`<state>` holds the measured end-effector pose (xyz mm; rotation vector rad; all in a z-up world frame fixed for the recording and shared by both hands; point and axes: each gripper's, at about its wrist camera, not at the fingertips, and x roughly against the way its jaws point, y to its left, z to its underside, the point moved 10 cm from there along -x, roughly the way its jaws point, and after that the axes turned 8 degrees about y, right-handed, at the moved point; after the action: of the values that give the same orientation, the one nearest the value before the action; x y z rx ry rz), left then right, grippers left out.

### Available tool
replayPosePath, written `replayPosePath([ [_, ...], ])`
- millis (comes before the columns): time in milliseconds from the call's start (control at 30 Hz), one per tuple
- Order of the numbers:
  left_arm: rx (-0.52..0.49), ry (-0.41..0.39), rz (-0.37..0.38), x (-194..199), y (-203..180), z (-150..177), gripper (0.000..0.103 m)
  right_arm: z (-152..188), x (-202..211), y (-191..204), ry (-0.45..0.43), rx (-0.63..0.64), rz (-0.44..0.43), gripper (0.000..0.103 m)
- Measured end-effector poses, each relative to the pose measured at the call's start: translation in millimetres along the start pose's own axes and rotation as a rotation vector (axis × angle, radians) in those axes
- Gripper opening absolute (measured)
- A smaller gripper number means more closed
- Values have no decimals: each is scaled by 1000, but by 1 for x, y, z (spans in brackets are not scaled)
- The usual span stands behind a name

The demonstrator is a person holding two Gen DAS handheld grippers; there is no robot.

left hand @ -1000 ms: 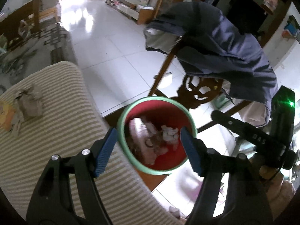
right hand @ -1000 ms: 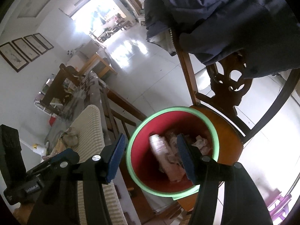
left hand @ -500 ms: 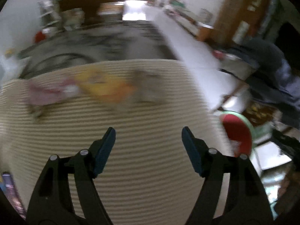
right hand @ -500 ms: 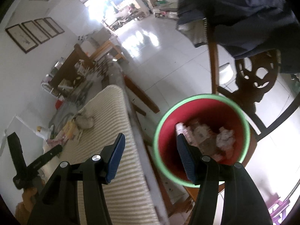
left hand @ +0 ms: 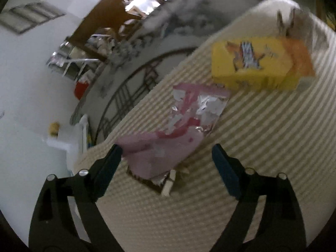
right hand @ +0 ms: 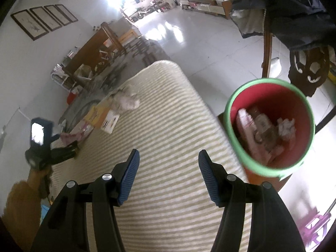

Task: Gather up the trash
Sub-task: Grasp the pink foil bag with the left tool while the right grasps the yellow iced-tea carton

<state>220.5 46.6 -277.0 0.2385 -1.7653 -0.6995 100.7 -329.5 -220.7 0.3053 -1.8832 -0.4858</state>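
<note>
A torn pink foil wrapper [left hand: 180,126] lies on the striped tablecloth [left hand: 262,147]. Its near end sits between the fingers of my left gripper [left hand: 167,149], which is open and not pressing on it. Beyond it lie a yellow box [left hand: 252,63] and crumpled paper [left hand: 294,27]. My right gripper [right hand: 169,154] is open and holds nothing above the bare cloth [right hand: 168,115]. To its right stands a red bin with a green rim [right hand: 231,105], holding wrappers and paper. In the right wrist view the crumpled paper [right hand: 126,101], yellow box [right hand: 95,113], pink wrapper [right hand: 77,132] and left gripper [right hand: 67,149] are at far left.
A wooden chair [right hand: 266,48] draped with a dark jacket [right hand: 294,6] stands behind the bin. A small white and brown card [left hand: 166,184] pokes out under the pink wrapper. Dark patterned furniture [left hand: 136,73] and white tiled floor [right hand: 199,37] lie past the table.
Both grippers have left the spot above the bin. The left one swung over the table to the pink wrapper. The right one moved over the striped cloth, with the bin now at its right.
</note>
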Motion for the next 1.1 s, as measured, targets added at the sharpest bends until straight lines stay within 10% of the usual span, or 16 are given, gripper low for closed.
replayPosePath([
  [133, 18, -19, 73, -9, 8, -5, 55, 13, 1, 13, -15, -24, 18, 58],
  [267, 127, -80, 173, 11, 27, -2, 6, 16, -4, 29, -20, -22, 24, 58],
  [700, 422, -144, 709, 97, -14, 102, 4, -24, -104, 159, 131, 415, 75, 60],
  [1100, 509, -14, 796, 81, -52, 166, 4, -78, -198, 218, 203, 684, 247, 64],
])
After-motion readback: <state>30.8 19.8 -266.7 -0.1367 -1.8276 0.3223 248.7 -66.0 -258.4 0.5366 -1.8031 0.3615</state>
